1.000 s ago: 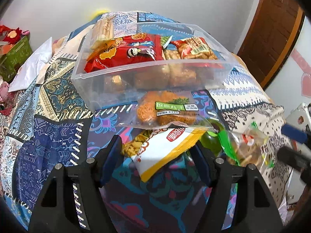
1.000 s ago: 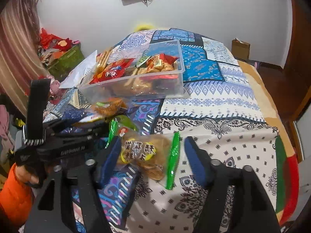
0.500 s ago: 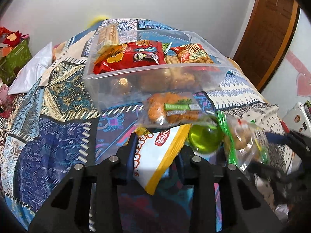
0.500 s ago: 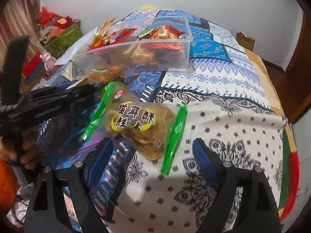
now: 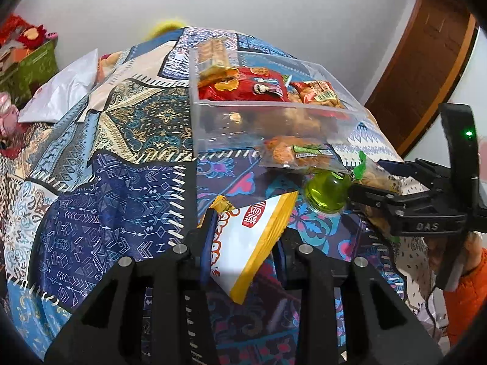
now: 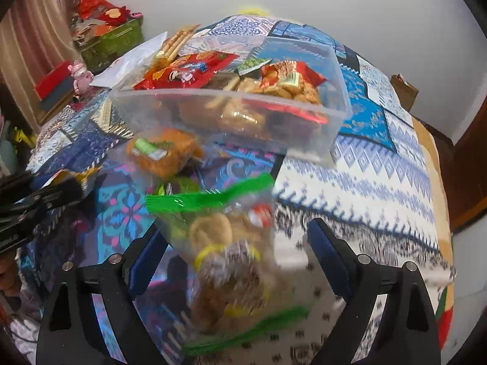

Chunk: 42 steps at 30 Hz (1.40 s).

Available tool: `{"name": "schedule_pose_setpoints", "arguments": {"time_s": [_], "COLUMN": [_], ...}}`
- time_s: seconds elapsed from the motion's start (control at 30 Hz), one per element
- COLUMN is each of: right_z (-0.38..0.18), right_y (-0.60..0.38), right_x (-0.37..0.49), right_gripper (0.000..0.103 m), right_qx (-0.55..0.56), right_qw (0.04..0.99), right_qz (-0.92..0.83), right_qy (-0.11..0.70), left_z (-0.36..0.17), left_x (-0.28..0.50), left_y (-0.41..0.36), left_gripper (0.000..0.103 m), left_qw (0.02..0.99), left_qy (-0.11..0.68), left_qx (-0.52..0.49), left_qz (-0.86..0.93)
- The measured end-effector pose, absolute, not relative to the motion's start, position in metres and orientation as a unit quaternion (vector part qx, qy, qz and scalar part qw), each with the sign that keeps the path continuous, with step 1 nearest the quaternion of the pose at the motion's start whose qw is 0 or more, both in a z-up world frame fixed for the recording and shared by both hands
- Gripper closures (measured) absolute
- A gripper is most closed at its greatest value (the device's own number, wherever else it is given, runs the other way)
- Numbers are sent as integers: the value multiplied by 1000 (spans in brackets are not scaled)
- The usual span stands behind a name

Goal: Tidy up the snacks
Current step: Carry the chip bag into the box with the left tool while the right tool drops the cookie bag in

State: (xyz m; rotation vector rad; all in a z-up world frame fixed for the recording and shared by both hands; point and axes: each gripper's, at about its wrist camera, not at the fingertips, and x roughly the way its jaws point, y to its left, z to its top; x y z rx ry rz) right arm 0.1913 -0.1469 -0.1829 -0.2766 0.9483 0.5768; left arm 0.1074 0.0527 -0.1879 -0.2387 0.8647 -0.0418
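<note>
A clear plastic bin (image 5: 213, 121) holding several snack packs stands on the patterned bed; it also shows in the right wrist view (image 6: 304, 121). My left gripper (image 5: 243, 240) is shut on a white and yellow snack bag (image 5: 249, 243) and holds it above the bedspread. My right gripper (image 6: 234, 249) is open, its fingers on either side of a clear green-edged cookie bag (image 6: 228, 258), which looks blurred. A clear pack of orange snacks (image 5: 298, 155) lies against the bin's front, also in the right wrist view (image 6: 164, 152). A green jelly cup (image 5: 327, 193) sits beside it.
The right gripper's body (image 5: 426, 213) shows at the right in the left wrist view. A white plastic bag (image 5: 61, 91) and a green box (image 5: 27, 67) lie to the left. A wooden door (image 5: 426, 60) stands at the right. The left gripper's body (image 6: 27, 206) shows at the right wrist view's left edge.
My left gripper closed on the white and yellow bag and lifted it. My right gripper moved forward around the cookie bag, which now lies lengthwise between its open fingers.
</note>
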Motion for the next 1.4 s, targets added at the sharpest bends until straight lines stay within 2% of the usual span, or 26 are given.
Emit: {"name": "schedule_pose_setpoints", "arguments": {"time_s": [0.1,0.2,0.3,0.33,0.37,0.43,0.8,1.13,1.4], "right_z": [-187,-188,-188,-188,-188,-189,-138,-87,-77], "right_y": [-147,-155,-166,-170,-173,-178,-185,-179,-160], "right_x": [198,198,189,184,180,179,181,213,257], "right_gripper": [15,27,27,31,35,58,60,60,60], "right_qx": [-115,-98,-90,-89,-87,-75,-41,-7,7], "right_qw": [834,830,831,831,832,829,872,904,911], "right_qz": [277,274,271,271,271,279,262,256,252], "right_qy": [463,475,477,477,476,479,411,342,328], "left_z": [-187,-185,-179,-177,-174,-169,-121,-82,-78], "left_x": [109,109,110,110,111,112,126,174,227], "left_y": [55,55,54,53,52,51,45,44,48], "left_gripper": [70,70,70,70,70,70,70,70,70], "left_qw": [900,901,905,906,907,909,932,948,948], "left_qy": [418,415,407,405,402,398,343,296,295], "left_qx": [-120,-123,-119,-118,-119,-120,-110,-112,-120], "left_qz": [-18,-22,-25,-26,-27,-28,-30,-33,-24]}}
